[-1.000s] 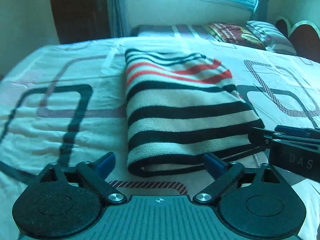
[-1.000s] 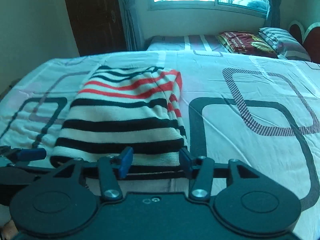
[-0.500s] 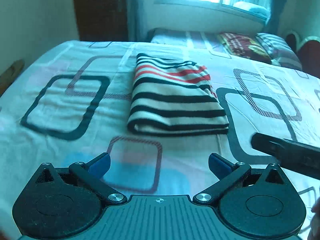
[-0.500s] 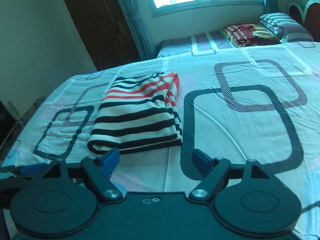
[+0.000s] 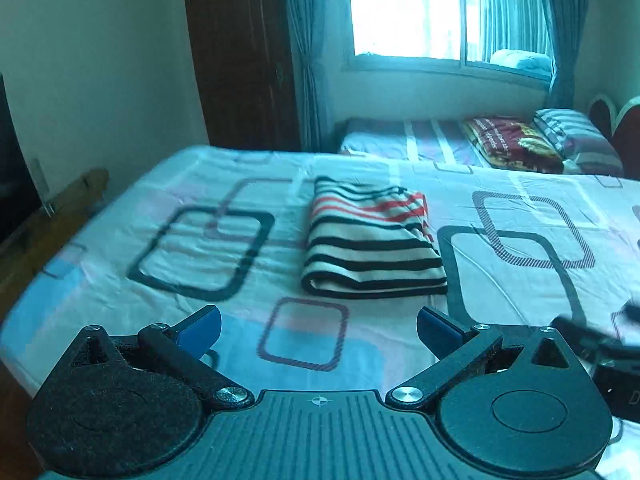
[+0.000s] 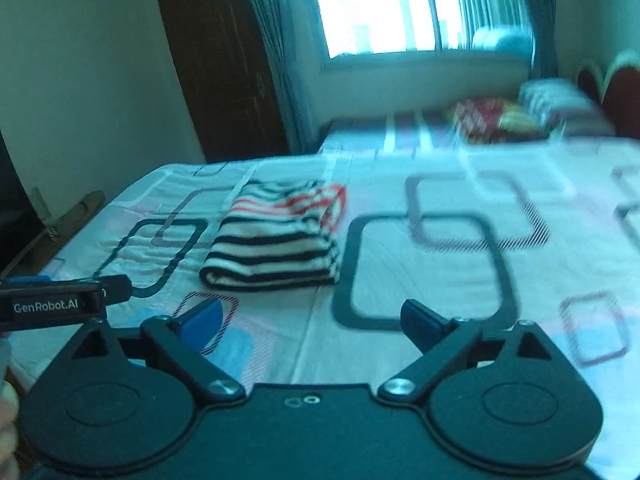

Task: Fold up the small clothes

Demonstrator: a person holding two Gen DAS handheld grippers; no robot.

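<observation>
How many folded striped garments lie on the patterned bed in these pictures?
1. The striped garment lies folded near the middle of the patterned bed, beyond both tools. Other clothes may lie out of view.

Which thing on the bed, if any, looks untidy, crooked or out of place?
Nothing stands out. The striped top lies folded in a neat block on the bed sheet, its edges fairly square. Both tools are clear of it, holding nothing.

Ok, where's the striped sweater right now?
The striped sweater lies folded on the patterned bedsheet, centre of the left wrist view and left of centre in the right wrist view, ahead of both grippers and touching neither.
</observation>
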